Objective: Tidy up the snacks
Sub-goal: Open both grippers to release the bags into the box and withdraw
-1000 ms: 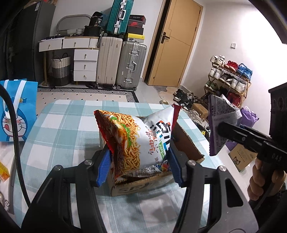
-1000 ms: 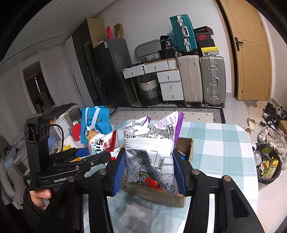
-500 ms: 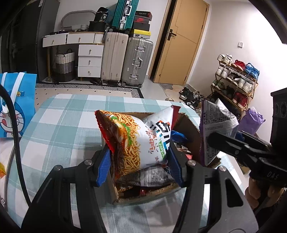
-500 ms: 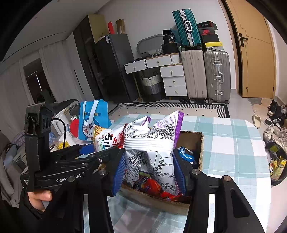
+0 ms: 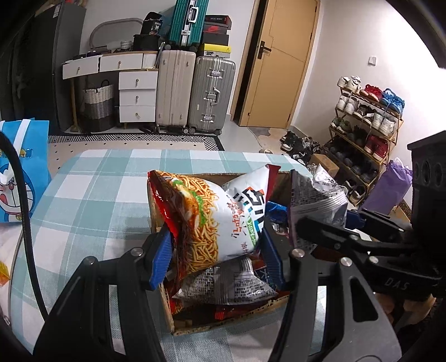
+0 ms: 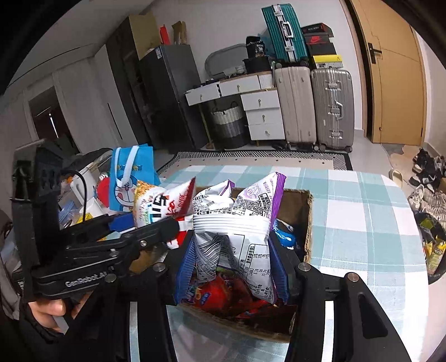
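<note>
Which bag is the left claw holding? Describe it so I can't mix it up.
On the checked table stands an open cardboard box of snacks. Above it the left claw grips the noodle snack bag: red-edged, white front, fried noodles pictured, unlike the grey-and-purple bag in the right claw.

"GenRobot.AI" runs in pale letters along the black body of the left gripper [image 6: 156, 228]. "DAS" is stamped on the right gripper [image 5: 320, 231]. A black box [image 5: 152, 25] above the drawers shows "36". The snack bags' print is too small to read.
</note>
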`<state>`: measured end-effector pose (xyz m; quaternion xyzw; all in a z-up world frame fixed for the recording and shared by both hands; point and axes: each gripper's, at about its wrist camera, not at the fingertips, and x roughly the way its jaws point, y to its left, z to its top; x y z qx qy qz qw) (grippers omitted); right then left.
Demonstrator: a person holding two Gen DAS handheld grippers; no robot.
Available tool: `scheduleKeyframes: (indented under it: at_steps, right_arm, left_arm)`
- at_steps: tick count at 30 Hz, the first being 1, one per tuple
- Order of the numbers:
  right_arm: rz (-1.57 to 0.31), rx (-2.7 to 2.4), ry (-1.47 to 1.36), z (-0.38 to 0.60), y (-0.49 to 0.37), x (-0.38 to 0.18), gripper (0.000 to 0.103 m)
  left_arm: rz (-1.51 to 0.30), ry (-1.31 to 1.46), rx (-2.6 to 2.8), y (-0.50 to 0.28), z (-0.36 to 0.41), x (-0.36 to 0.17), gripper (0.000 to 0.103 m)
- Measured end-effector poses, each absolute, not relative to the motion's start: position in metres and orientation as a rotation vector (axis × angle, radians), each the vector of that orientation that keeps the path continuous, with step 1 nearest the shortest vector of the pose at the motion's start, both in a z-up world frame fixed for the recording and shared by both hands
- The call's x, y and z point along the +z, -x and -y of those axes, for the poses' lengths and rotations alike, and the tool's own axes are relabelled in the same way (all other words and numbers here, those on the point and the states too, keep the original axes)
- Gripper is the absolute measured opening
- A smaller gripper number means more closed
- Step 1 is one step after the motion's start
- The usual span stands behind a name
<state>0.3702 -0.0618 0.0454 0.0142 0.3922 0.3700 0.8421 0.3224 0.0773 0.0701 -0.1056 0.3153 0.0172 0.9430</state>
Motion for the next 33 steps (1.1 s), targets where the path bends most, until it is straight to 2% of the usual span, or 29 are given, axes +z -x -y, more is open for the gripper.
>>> scheduleKeyframes:
  at_steps: [17,20,22,23,24,26,29,30,33]
  right_arm:
    - [-0.874,0.773,-0.017,0.051,-0.384,0.024,0.052]
    - [-0.838,0.757,-0.014,0.056,-0.380,0.030,0.063]
    - [-0.818,0.749,-0.026,0.063,-0.377,0.035,0.067]
    - [-0.811,0.751,-0.032,0.066,-0.375,0.038,0.067]
    - [-0.804,0.748,-0.034,0.070,-0.373,0.041,0.070]
    - [-0.792,0.738,-0.026,0.074,-0.369,0.045,0.074]
    - [-0.779,0.737,-0.008,0.080,-0.359,0.049,0.089]
    - [-0.773,0.737,-0.004,0.082,-0.356,0.051,0.095]
    - [-0.744,0.739,-0.002,0.089,-0.343,0.055,0.102]
  left_arm:
    - [-0.690,0.191,0.037,-0.344,-0.080,0.049,0.056]
    - [-0.680,0.198,0.024,-0.339,-0.082,0.052,0.060]
    - [-0.664,0.199,0.027,-0.332,-0.083,0.056,0.070]
    - [-0.655,0.194,0.034,-0.325,-0.085,0.057,0.082]
    - [-0.639,0.187,0.045,-0.321,-0.085,0.059,0.085]
    - [-0.620,0.180,0.052,-0.312,-0.086,0.064,0.087]
    - [-0.614,0.198,0.047,-0.299,-0.090,0.069,0.092]
    - [-0.615,0.203,0.051,-0.295,-0.091,0.071,0.102]
    - [-0.578,0.204,0.062,-0.278,-0.093,0.075,0.102]
